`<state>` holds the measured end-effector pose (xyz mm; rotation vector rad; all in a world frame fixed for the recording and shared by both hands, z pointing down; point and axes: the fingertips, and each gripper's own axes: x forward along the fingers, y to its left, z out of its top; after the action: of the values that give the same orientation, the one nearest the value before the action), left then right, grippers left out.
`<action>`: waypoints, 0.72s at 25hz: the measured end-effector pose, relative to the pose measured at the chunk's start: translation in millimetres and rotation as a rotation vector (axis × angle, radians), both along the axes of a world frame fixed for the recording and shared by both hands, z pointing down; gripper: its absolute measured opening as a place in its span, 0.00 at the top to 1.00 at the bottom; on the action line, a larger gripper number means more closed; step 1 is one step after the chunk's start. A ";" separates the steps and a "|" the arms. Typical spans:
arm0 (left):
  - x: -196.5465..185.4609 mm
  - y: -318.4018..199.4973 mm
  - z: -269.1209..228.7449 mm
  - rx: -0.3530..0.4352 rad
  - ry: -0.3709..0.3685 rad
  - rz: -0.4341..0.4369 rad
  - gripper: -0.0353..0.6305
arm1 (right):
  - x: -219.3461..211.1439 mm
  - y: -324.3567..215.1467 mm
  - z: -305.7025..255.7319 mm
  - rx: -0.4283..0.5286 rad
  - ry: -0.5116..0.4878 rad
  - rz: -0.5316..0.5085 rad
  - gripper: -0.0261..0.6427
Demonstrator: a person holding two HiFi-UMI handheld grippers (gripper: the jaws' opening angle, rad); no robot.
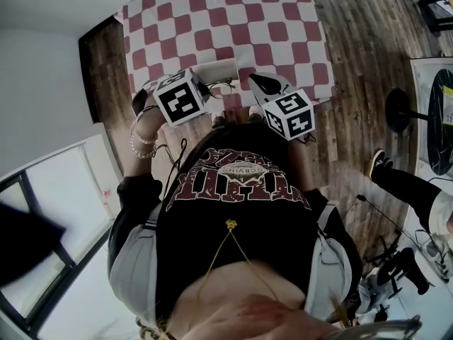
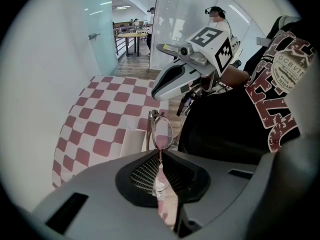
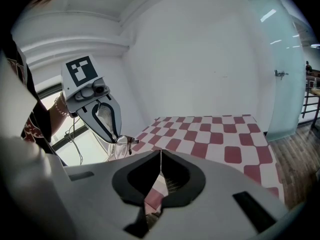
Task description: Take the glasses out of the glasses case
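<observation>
Thin-rimmed glasses (image 2: 161, 132) stand upright between the jaws of my left gripper (image 2: 160, 156), which is shut on them by the frame. In the right gripper view the same glasses (image 3: 121, 141) hang at the tip of the left gripper (image 3: 118, 134), just above the table's near edge. The white glasses case (image 2: 133, 139) lies on the checkered table (image 2: 100, 119) just beyond the glasses, and shows again as the case (image 1: 216, 69) in the head view. My right gripper (image 3: 160, 160) is shut with nothing in it and hovers beside the left one (image 1: 211, 88).
The red and white checkered tablecloth (image 1: 233, 20) covers a small table with wooden floor (image 1: 368, 62) around it. The person's dark shirt (image 1: 233, 211) presses against the table's near edge. A glass wall and people stand far behind.
</observation>
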<state>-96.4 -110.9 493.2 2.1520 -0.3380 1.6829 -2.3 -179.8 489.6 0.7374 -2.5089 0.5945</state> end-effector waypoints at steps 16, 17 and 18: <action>-0.5 -1.9 -1.1 -0.004 0.000 -0.001 0.90 | -0.8 1.2 1.8 -0.006 0.005 -0.008 0.93; -0.8 -1.6 -0.7 -0.006 -0.001 0.001 0.90 | -0.7 1.4 2.2 -0.006 0.007 -0.009 0.93; -0.9 -1.3 -0.2 -0.009 -0.003 0.003 0.90 | -0.6 1.5 2.6 -0.007 0.009 -0.010 0.93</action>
<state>-97.3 -112.2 493.0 2.1446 -0.3277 1.6860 -3.0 -178.3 492.2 0.7230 -2.4997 0.5950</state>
